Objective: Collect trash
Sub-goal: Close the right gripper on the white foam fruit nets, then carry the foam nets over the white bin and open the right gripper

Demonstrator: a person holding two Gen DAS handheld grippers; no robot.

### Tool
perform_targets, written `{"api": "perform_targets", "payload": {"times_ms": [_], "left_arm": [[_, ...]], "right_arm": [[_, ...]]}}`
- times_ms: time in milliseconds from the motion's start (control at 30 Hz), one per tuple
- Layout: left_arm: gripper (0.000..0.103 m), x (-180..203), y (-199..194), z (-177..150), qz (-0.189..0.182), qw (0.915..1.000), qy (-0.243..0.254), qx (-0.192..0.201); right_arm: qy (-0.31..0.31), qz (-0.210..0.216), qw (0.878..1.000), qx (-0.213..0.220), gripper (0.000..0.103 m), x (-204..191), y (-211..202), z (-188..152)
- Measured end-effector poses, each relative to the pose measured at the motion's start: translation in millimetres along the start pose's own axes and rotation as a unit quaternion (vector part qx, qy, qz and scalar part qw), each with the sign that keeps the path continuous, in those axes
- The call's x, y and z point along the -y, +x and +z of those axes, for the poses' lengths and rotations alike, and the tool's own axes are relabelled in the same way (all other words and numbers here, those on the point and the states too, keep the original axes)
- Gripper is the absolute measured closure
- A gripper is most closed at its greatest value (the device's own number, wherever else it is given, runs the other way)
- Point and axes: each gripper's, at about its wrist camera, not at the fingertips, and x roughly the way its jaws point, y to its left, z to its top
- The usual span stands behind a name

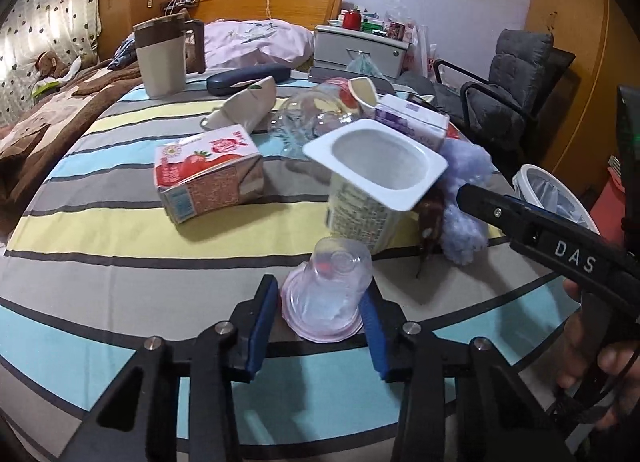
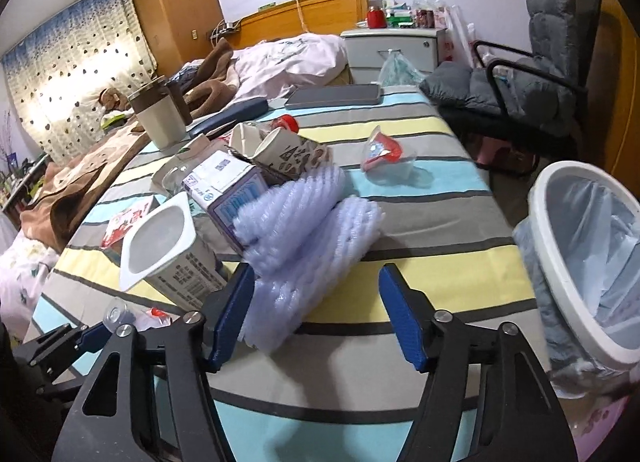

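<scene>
— What is seen nearest on the striped tablecloth (image 1: pixel 120 262)?
— A clear upturned plastic cup (image 1: pixel 328 294) is bracketed by the left gripper (image 1: pixel 318 332), jaws parted, seemingly ungripped.
— And the right gripper (image 2: pixel 316 314)?
— It is held wide open around lilac foam netting (image 2: pixel 308 217); a white bin (image 2: pixel 560 270) is seen right.

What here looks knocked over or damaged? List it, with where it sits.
The strawberry milk carton lies dented on its side at table centre. The white yogurt cup leans tilted against the lavender foam netting. The small clear cup stands upside down between the left tool's pads.
</scene>
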Motion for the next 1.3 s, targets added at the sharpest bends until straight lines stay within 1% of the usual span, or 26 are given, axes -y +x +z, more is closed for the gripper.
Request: {"api": "perform_targets", "payload": {"times_ms": [100,167,233,300,333,467,533,600,633,767,1033,1100,1167,1233,1267,1300], "left_arm": [[0.06,-5,1,1,-0.004,1.0,-0.008,-0.001],[0.06,-6,1,1,-0.002,1.0,-0.008,0.0],[0.06,-6,1,1,-0.002,1.0,-0.009,-0.001],[0.06,-8,1,1,-0.001,0.9999,-0.011,-0.002],[0.06,-8,1,2,0.002,0.9999,-0.012,-0.003],[0.06,-9,1,2,0.003,0.9999,-0.015,-0.002],[0.061,-10,0,2,0.002,0.9998,-0.017,-0.001],[0.061,-10,0,2,0.001,0.9998,-0.019,-0.002],[0.061,-11,0,2,0.0,0.9998,-0.02,-0.002],[0.061,-11,0,2,0.0,0.9998,-0.02,-0.002],[0.061,-10,0,0,-0.001,0.9998,-0.022,-0.003],[0.061,-9,0,0,0.004,0.9998,-0.017,-0.003],[0.061,-8,0,0,0.005,0.9998,-0.019,-0.003],[0.061,-9,0,-1,0.004,0.9998,-0.021,-0.002],[0.061,-8,0,-1,0.005,0.9998,-0.019,-0.002],[0.061,-7,0,-1,0.006,0.9998,-0.018,-0.002]], "right_arm": [[-0.001,0.002,1.0,-0.007,0.045,-4,5,1],[0.003,0.004,1.0,-0.012,0.049,-3,8,2],[0.01,0.003,1.0,-0.016,0.057,0,11,2],[0.015,0.005,1.0,-0.016,0.059,2,10,1],[0.015,0.005,1.0,-0.015,0.063,2,9,0],[0.006,0.0,1.0,-0.012,0.068,1,4,-1],[0.003,-0.002,1.0,-0.011,0.072,2,1,-1],[-0.001,-0.005,1.0,-0.011,0.074,3,-1,-2],[-0.003,-0.006,1.0,-0.01,0.077,3,-2,-1],[-0.008,-0.01,1.0,-0.012,0.083,8,-7,-3],[-0.022,-0.025,0.999,-0.014,0.084,13,-20,-5],[-0.059,-0.033,0.998,-0.02,0.084,8,-22,-6],[-0.066,-0.044,0.996,-0.028,0.084,10,-21,-8],[-0.069,-0.032,0.996,-0.039,0.082,14,-21,-10],[-0.07,-0.019,0.996,-0.046,0.081,15,-21,-11],[-0.071,-0.02,0.996,-0.048,0.077,16,-21,-12]]}}
